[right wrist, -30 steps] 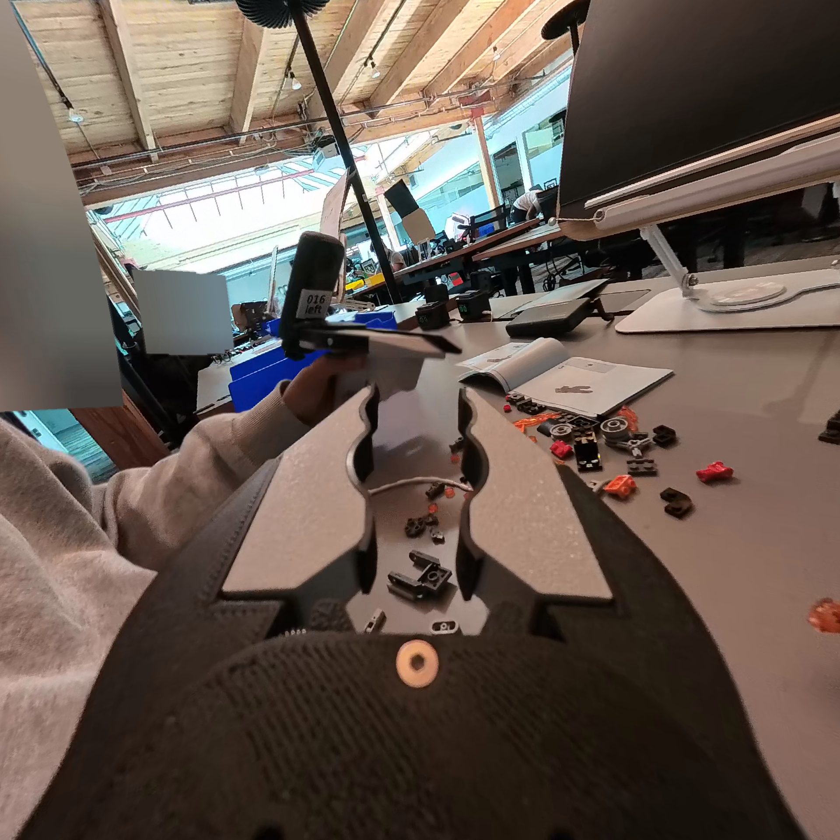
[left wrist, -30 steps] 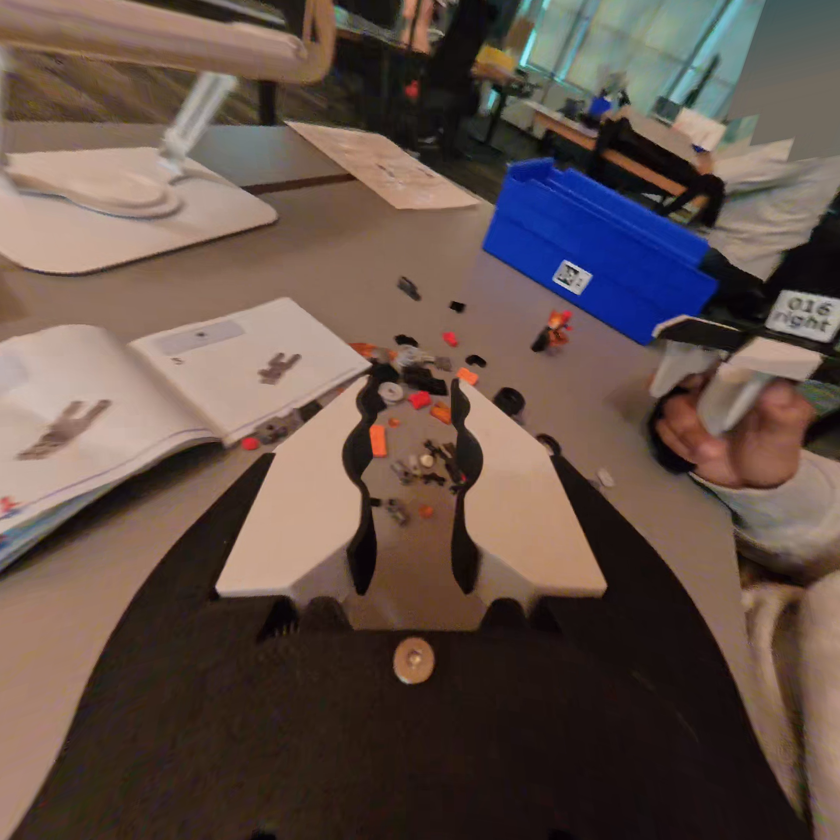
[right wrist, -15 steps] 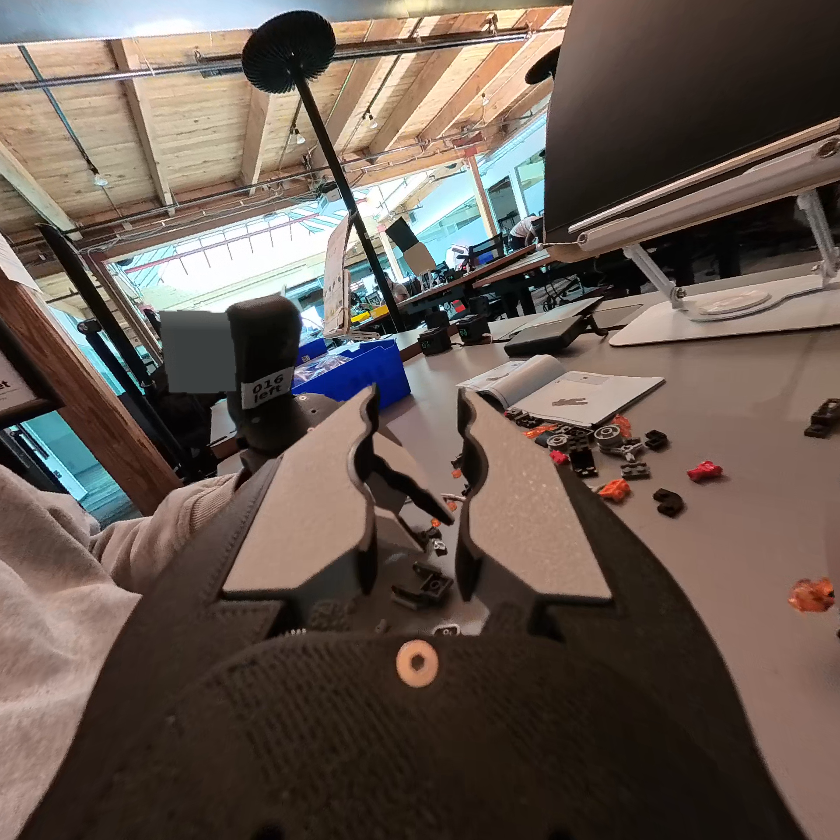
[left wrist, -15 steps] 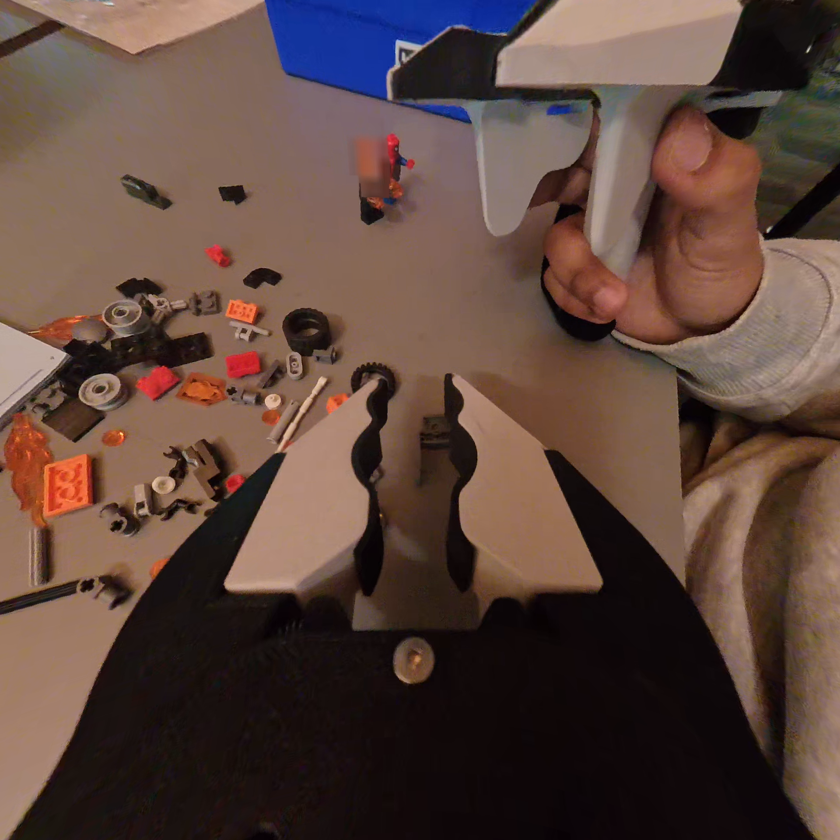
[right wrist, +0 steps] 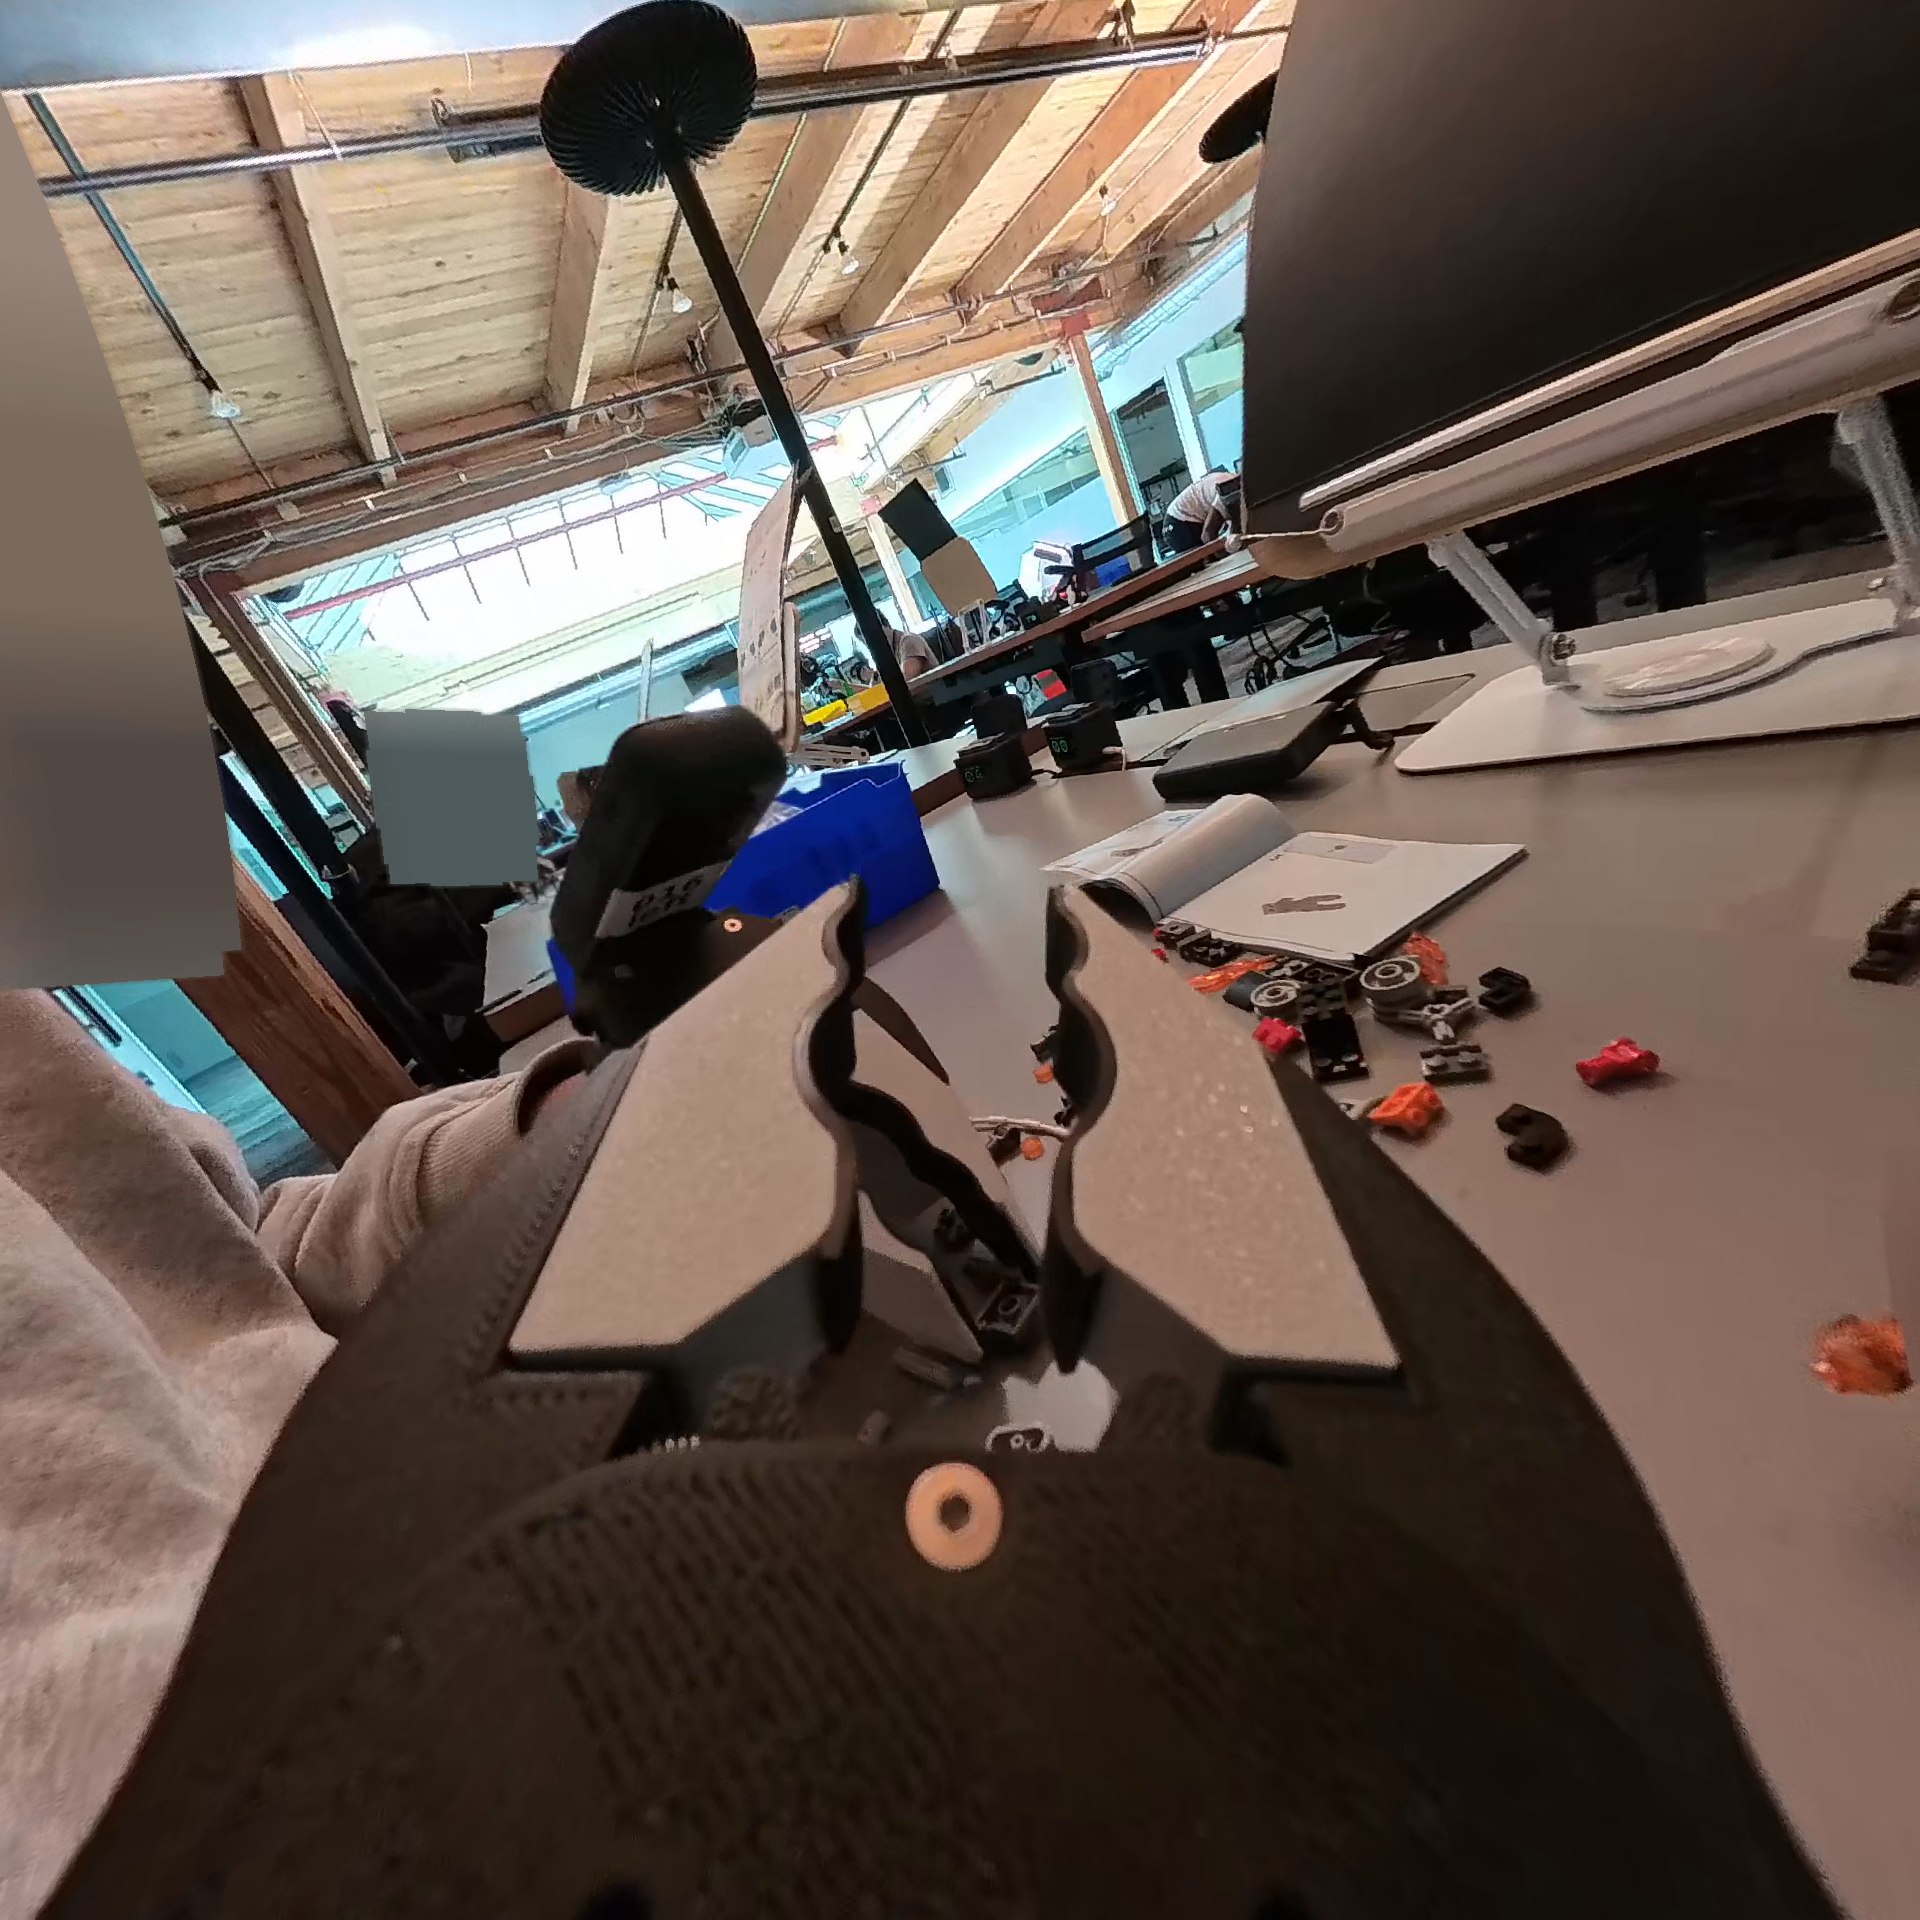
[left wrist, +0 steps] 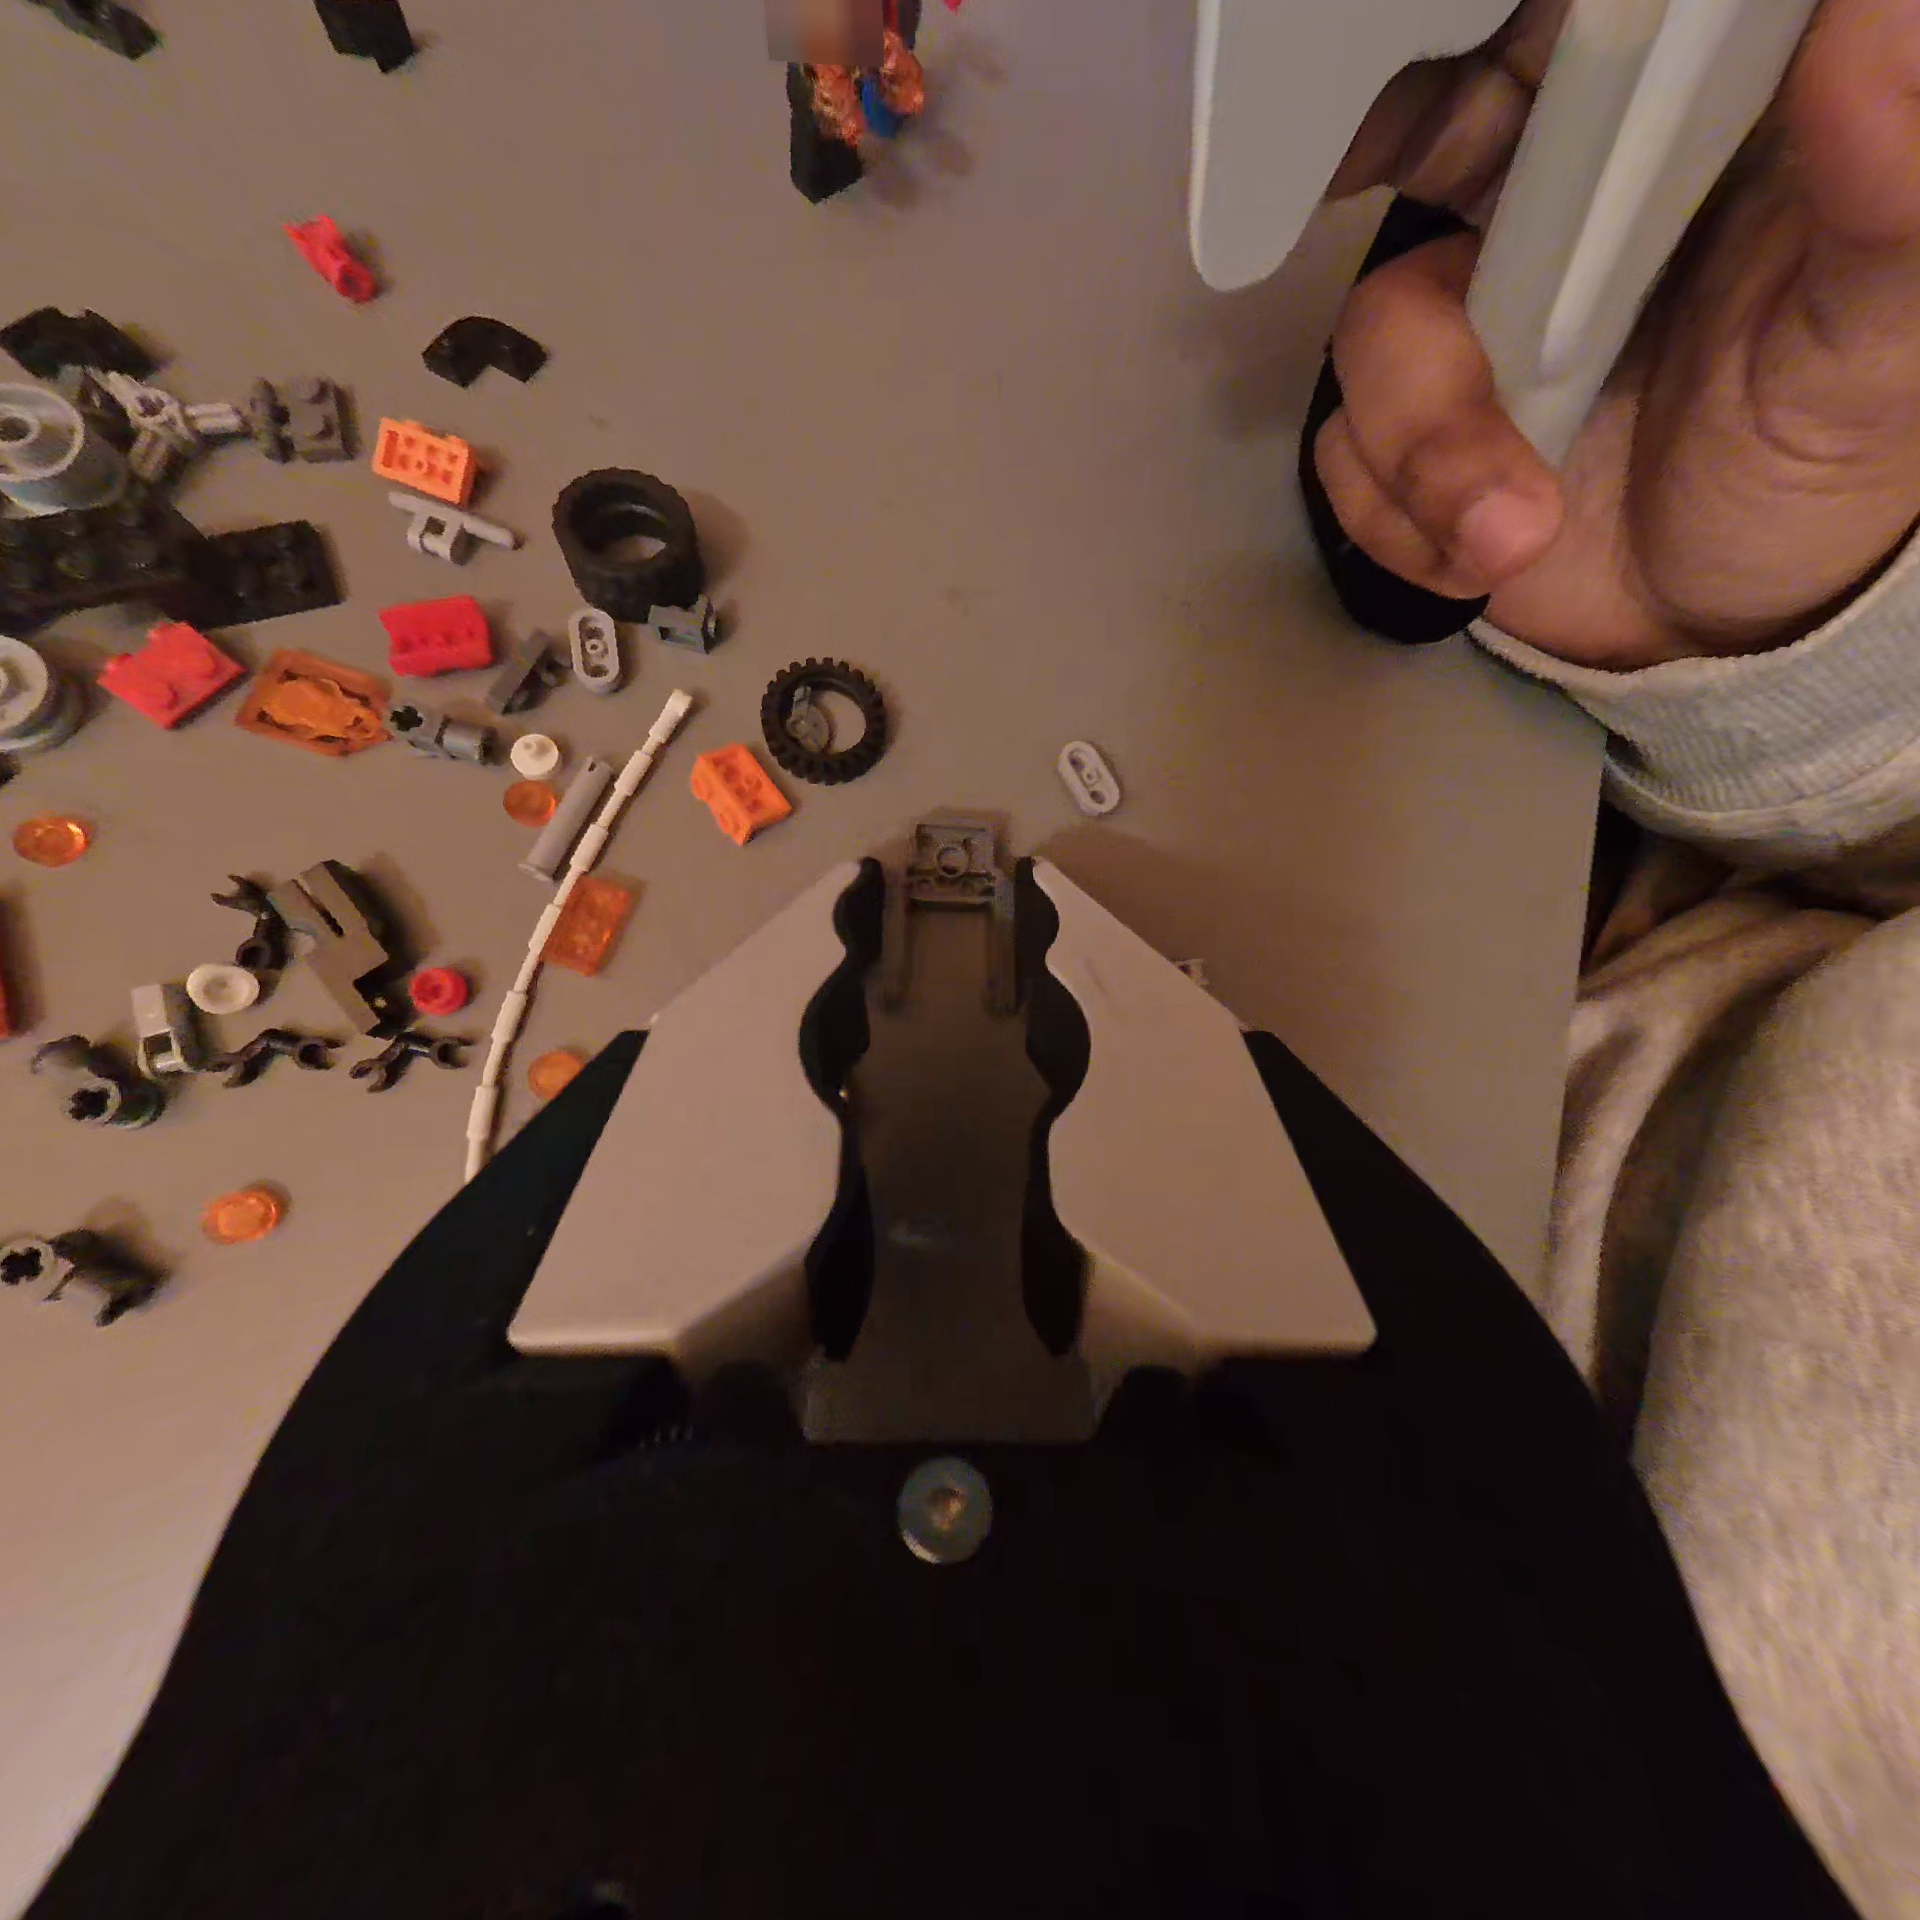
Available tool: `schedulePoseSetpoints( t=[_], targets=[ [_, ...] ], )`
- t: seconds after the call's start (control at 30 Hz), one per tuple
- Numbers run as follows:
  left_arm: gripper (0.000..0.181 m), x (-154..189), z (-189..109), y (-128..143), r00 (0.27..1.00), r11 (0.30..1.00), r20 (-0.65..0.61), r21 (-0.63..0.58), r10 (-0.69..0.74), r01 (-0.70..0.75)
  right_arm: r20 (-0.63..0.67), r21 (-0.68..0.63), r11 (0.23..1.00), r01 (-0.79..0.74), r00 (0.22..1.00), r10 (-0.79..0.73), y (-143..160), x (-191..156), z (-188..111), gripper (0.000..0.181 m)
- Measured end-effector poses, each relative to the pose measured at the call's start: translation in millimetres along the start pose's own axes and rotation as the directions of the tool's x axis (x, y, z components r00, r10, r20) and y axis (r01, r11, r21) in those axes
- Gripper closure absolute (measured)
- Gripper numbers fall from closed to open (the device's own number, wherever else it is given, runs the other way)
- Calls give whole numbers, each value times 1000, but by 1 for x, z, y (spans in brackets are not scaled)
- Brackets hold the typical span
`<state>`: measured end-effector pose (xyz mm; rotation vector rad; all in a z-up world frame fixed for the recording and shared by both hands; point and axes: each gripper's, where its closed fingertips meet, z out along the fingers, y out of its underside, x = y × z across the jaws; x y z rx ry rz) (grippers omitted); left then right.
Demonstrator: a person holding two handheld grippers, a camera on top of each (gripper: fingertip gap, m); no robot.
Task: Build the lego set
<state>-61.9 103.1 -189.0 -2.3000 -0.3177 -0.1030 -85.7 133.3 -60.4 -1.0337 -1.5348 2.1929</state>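
My left gripper (left wrist: 951, 883) points down at the grey table (left wrist: 1039, 416). Its jaws stand narrowly open on either side of a small dark grey Lego piece (left wrist: 951, 854) that lies on the table near the front edge. The same gripper and piece (right wrist: 1003, 1304) show low between my right fingers in the right wrist view. My right gripper (right wrist: 956, 925) is open and empty, held above the table and aimed across it. A hand (left wrist: 1507, 499) holds its white handle at the top right of the left wrist view.
Loose pieces lie left of the grey piece: a black tyre (left wrist: 623, 540), a small tyre (left wrist: 824, 719), an orange brick (left wrist: 740, 792) and several more. A minifigure (left wrist: 852, 94) stands farther off. An open booklet (right wrist: 1351, 883), a blue bin (right wrist: 831, 842) and a monitor stand (right wrist: 1662, 686) sit at the back. Some 12 cm of space lies between my two pairs of fingers.
My left gripper swung down and to the right, from over the pile to the grey piece by the table edge, and its jaws narrowed. My right gripper tilted only slightly.
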Motion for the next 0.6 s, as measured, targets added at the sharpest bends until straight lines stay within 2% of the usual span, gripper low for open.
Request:
schedulePoseSetpoints(
  t=[0.17, 0.27, 0.47, 0.6],
  targets=[
    [155, 2, -5, -5, 993, 996, -96, 45, -75, 79, -2, -14, 1000, 1, 1000, -1, 2, 1, 2, 148],
    [155, -3, -18, -21, 976, 971, -168, 169, -141, 169, 3, -4, 1000, -15, 1000, 15, 1, 2, 2, 147],
    [156, -3, -56, -61, 896, 831, -393, 412, -207, 373, 44, -2, 1000, -19, 999, 19, 1, -5, 3, 145],
    [157, 4, -74, -74, 757, 733, -608, 398, -239, 552, 78, -31, 999, 10, 997, -7, 6, -14, 8, 142]
  ],
)
